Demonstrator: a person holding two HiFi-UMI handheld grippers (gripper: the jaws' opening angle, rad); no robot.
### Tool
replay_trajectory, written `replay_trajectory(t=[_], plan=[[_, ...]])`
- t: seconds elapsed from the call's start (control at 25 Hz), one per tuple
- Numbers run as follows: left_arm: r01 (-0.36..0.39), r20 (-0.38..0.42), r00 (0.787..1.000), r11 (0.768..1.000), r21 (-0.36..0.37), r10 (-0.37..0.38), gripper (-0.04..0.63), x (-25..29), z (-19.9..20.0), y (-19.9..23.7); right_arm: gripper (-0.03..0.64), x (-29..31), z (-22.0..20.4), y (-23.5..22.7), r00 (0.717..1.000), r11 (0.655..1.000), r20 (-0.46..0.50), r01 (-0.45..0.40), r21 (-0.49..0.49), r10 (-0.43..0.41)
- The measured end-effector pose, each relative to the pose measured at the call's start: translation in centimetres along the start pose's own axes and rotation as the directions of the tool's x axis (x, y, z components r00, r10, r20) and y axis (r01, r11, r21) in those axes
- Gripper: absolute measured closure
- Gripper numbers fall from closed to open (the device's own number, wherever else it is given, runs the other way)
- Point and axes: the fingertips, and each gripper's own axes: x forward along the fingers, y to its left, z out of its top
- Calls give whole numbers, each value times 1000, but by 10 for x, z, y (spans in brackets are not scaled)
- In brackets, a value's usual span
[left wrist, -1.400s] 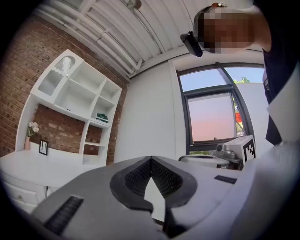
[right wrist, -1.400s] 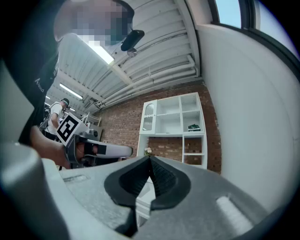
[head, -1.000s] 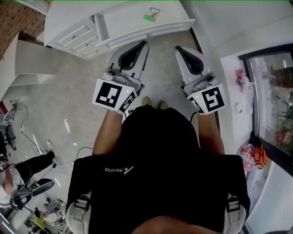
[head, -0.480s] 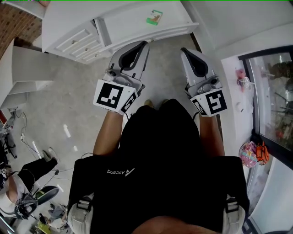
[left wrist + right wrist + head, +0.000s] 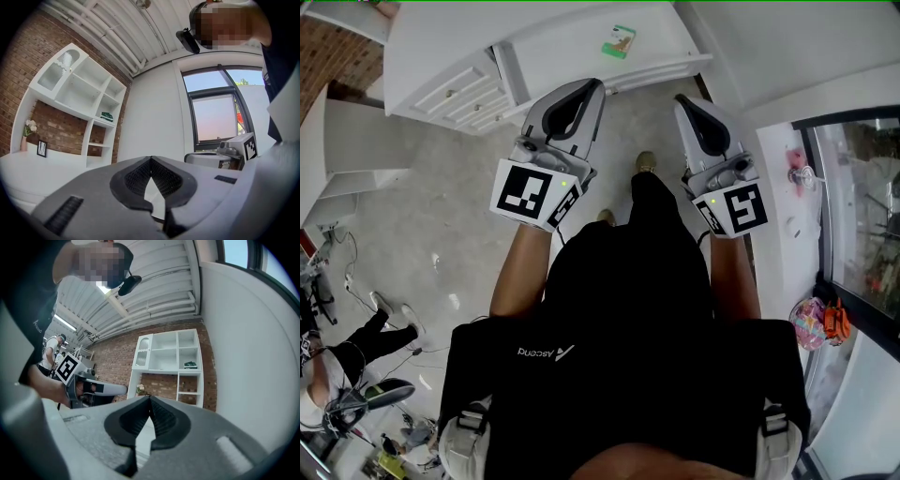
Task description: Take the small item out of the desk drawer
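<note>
White desk (image 5: 553, 42), far side: drawer fronts (image 5: 455, 91) at its left, all closed; the small item is out of sight, presumably inside one. Left gripper (image 5: 591, 86): jaws pressed together, nothing between. Green packet (image 5: 619, 40): lying on the desktop. Right gripper (image 5: 682, 98): jaws likewise together, empty. The item is probably light; where to hold it cannot be judged until a drawer opens.

surface: white desk (image 5: 546, 36) | on top: green packet (image 5: 619, 40)
</note>
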Motion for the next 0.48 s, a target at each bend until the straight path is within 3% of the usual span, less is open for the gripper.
replay_trajectory(t=[0.48], plan=[[-47, -39, 998, 999, 10, 47, 595, 95, -18, 51, 615, 65, -25, -93, 999, 999, 2, -36, -4, 36]])
